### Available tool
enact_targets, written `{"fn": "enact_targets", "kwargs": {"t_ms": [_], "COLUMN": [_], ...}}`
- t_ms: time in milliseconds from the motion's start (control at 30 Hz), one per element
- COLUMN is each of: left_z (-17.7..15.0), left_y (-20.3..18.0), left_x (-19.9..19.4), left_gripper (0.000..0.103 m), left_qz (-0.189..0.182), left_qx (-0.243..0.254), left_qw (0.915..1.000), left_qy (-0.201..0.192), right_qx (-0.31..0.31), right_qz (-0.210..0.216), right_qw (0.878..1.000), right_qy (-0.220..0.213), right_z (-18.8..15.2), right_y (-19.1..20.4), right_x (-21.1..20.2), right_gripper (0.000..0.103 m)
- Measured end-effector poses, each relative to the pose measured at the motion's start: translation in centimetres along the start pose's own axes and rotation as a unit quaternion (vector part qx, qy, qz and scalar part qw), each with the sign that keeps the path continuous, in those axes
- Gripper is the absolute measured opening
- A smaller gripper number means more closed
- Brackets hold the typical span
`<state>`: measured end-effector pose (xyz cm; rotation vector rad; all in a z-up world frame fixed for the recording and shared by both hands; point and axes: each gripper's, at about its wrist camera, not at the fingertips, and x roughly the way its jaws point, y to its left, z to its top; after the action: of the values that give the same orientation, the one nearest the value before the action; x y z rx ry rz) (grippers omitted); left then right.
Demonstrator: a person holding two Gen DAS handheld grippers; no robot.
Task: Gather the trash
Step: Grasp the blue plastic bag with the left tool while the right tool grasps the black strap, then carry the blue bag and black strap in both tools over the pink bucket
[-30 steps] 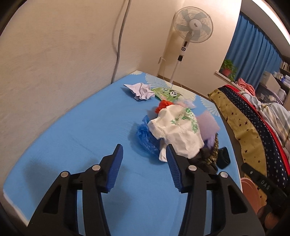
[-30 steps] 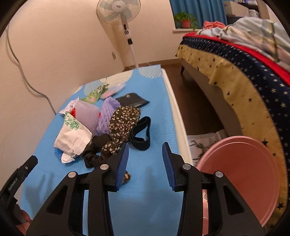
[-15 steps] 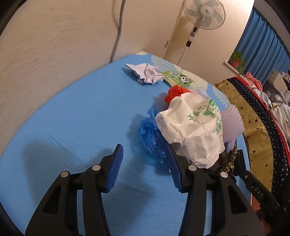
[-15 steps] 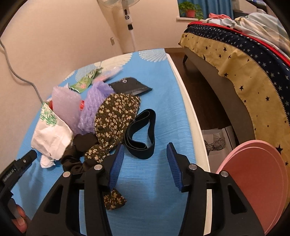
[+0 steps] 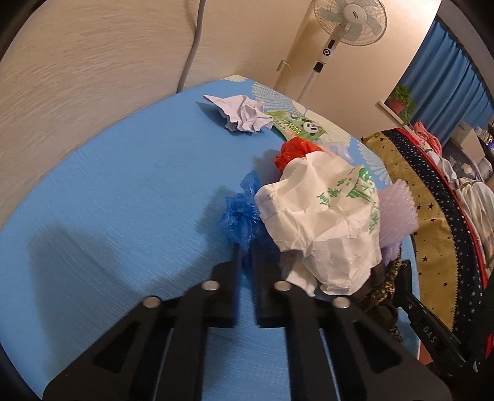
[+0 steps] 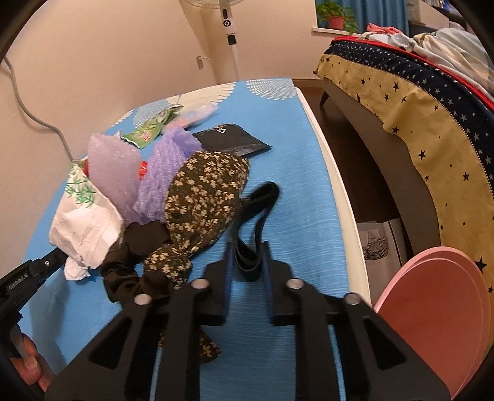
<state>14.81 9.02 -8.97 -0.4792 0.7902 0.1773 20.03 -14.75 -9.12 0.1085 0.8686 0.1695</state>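
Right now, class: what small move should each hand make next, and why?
Probably lift both. The left tongs have just closed on the blue plastic bag, the right tongs on the black elastic band; both items still lie on the blue mat.

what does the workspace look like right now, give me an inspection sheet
surface: blue mat, white patterns at its far end.
job's things: crumpled white paper; green wrapper; white bag with green print; blue plastic bag; red plastic; purple bubble wrap.
clutter: floral cloth; black strap; black pouch.
grippers: left tool just closed on the blue plastic bag's edge; right tool just closed on the black strap.
cables: grey cable down the wall.
surroundings: standing fan; bed with star-print cover; pink round object; potted plant.
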Motion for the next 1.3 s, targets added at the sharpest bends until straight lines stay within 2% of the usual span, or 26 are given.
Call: {"fn": "enact_targets", "kwargs": {"t_ms": [167, 300, 467, 600, 733, 933, 1133, 1300], "left_z": [0.0, -0.4, -0.7, -0.5, -0.8, -1.8, -2.9, -4.2], "left_y": [0.3, 0.7, 1.4, 1.3, 1.2, 0.7, -0.3, -2.2], "left_x": [-1.2, -3.5, -6.7, -9.2, -11.6, -14.7, -16.1, -17.0], "left_gripper": [0.001, 0.001, 0.001, 0.001, 0.001, 0.001, 0.001, 0.001], "left_qz": [0.017, 0.038, 0.045, 0.040, 0.033, 0.011, -0.011, -0.021], "left_qx": [0.003, 0.012, 0.019, 0.027, 0.035, 0.052, 0.065, 0.094], "left_qw": [0.9998, 0.9991, 0.9982, 0.9975, 0.9964, 0.9947, 0.9930, 0.9898], "left_qy": [-0.002, -0.016, -0.034, -0.052, -0.070, -0.088, -0.098, -0.104], "right_qx": [-0.012, -0.025, -0.041, -0.056, -0.044, -0.053, -0.049, -0.032], "right_qz": [0.014, 0.021, 0.022, 0.023, 0.032, 0.029, 0.012, -0.005], "right_qw": [1.000, 0.999, 0.998, 0.997, 0.997, 0.995, 0.994, 0.993], "right_qy": [-0.008, -0.018, -0.035, -0.051, -0.061, -0.079, -0.101, -0.110], "right_z": [-0.1, -0.5, -0.9, -1.2, -1.5, -2.0, -2.8, -3.9], "right_y": [0.6, 0.9, 1.0, 1.0, -0.1, -0.6, -1.9, -3.3], "right_x": [-1.8, -4.3, -8.3, -11.4, -14.6, -18.6, -21.4, -22.1], "right_gripper": [0.008, 0.008, 0.008, 0.008, 0.008, 0.008, 0.008, 0.008]}}
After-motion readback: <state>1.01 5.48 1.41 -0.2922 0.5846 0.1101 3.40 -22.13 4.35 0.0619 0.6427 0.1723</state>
